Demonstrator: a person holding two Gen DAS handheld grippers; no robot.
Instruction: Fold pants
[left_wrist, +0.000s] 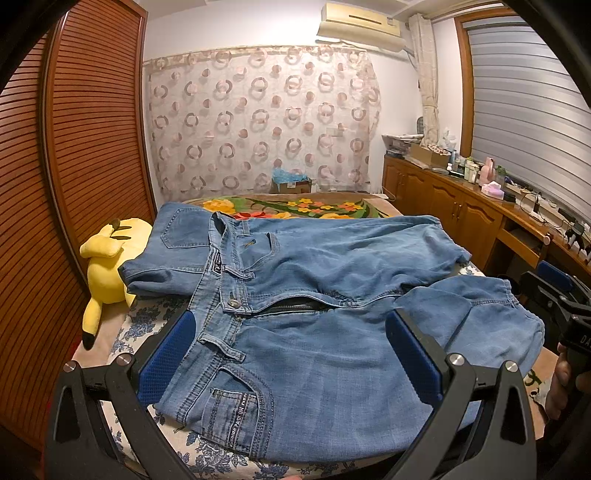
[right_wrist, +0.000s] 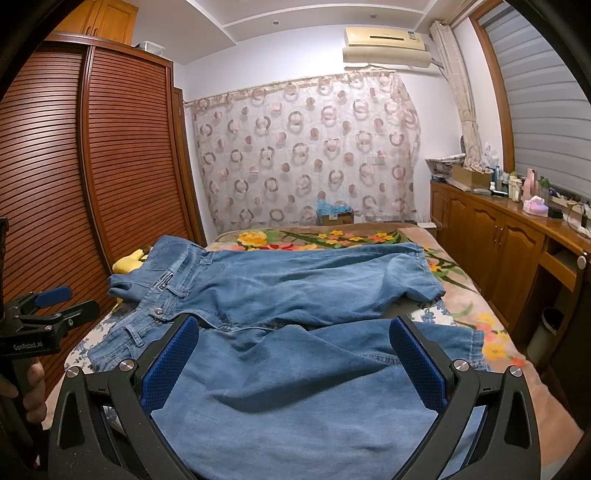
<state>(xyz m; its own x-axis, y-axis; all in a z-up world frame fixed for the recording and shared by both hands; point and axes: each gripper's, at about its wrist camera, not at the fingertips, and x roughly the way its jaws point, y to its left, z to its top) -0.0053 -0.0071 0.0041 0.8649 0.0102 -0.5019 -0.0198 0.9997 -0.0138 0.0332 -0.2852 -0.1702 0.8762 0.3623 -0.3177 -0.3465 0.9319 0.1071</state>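
Because the pants (left_wrist: 314, 295) lying on the bed (left_wrist: 122, 332) are soft, limp denim, you should pinch them at the stiffer waistband (left_wrist: 218, 321). Both your left gripper (left_wrist: 295, 354) and right gripper (right_wrist: 295, 362) hover over them with fingers apart, empty.

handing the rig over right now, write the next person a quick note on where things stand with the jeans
Left gripper: open, holding nothing, over the waistband end near the front pocket.
Right gripper: open, holding nothing, over the near leg.
Jeans: spread across the bed, front up, fly open, waistband toward the wardrobe, both legs running side by side toward the cabinets. A yellow plush toy sits beside the waistband.
Done: jeans laid out, though wrinkled.
Left: no fold visible yet; probably bring one leg over the other, then fold lengthwise.
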